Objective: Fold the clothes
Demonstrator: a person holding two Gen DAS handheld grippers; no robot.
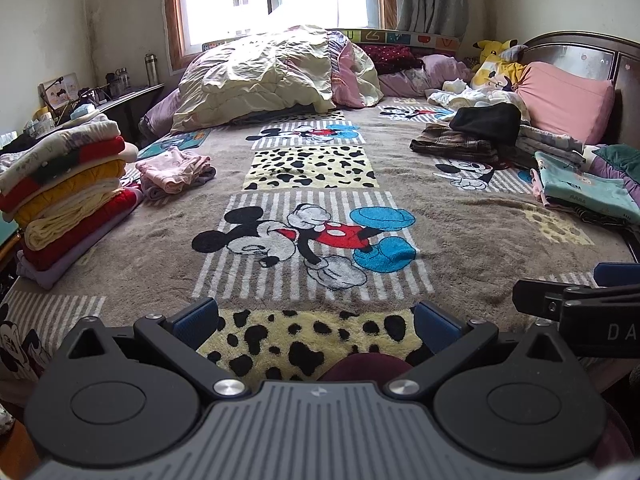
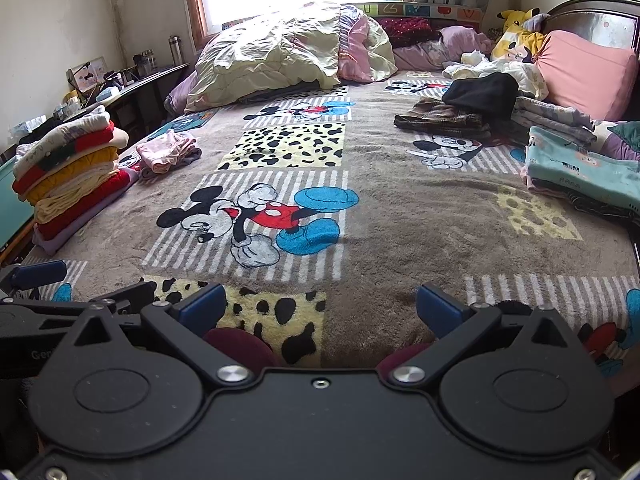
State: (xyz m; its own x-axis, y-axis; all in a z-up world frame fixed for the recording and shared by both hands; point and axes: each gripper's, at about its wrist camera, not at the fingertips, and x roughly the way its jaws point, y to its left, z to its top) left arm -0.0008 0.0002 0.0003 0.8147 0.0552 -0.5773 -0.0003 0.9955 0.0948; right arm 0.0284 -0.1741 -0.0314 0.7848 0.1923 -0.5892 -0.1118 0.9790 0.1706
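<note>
Both grippers hover low over the near edge of a bed covered by a cartoon-mouse blanket. My left gripper is open, nothing between its blue pads. My right gripper is open and empty too; it also shows at the right edge of the left wrist view. A tall stack of folded clothes sits at the bed's left edge, with a small folded pink pile behind it. Unfolded clothes lie on the right: a black garment on a brown plaid one, and a teal printed piece.
A heaped yellow-and-pink quilt fills the far end under the window. A pink pillow and a yellow plush toy lean at the headboard on the right. A cluttered desk stands left of the bed. Something dark red shows under the grippers.
</note>
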